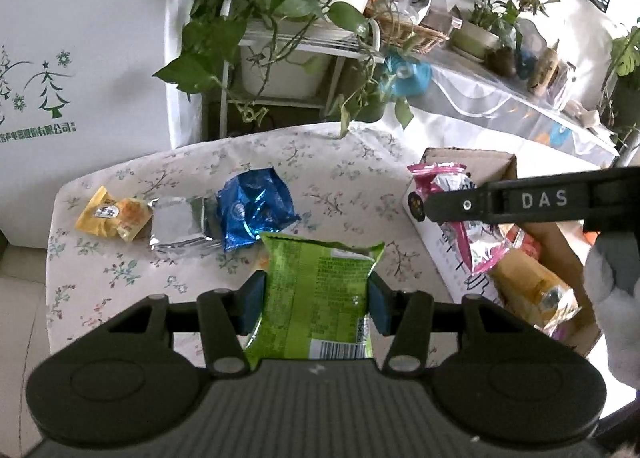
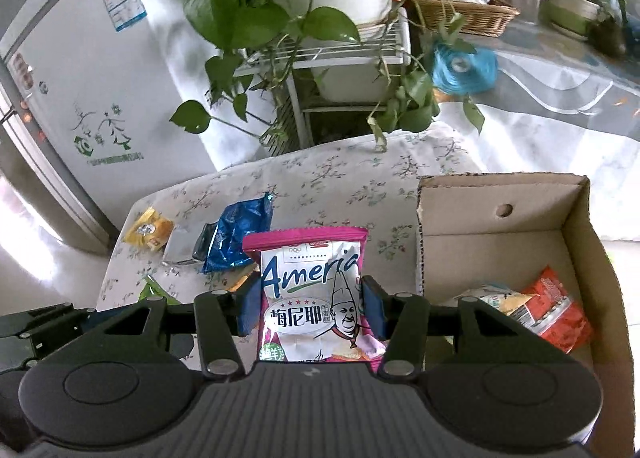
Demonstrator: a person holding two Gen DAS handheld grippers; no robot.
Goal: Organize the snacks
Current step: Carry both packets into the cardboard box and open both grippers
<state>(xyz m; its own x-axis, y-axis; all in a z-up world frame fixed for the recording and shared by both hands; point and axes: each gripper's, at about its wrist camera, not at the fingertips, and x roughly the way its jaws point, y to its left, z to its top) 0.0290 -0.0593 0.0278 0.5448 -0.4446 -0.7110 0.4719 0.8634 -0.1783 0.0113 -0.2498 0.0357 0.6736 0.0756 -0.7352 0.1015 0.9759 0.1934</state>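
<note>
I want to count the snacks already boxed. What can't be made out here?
- Right wrist view: the cardboard box floor near the camera is hidden behind the right gripper and its pink packet.
- Left wrist view: the box interior is cut off by the right gripper's finger and a gloved hand.

We see a white tablecloth patterned with small floral sprigs. On it lie a yellow packet, a silver one and a shiny blue one. Nearest us on the cloth, the green packet carries dark print.
</note>
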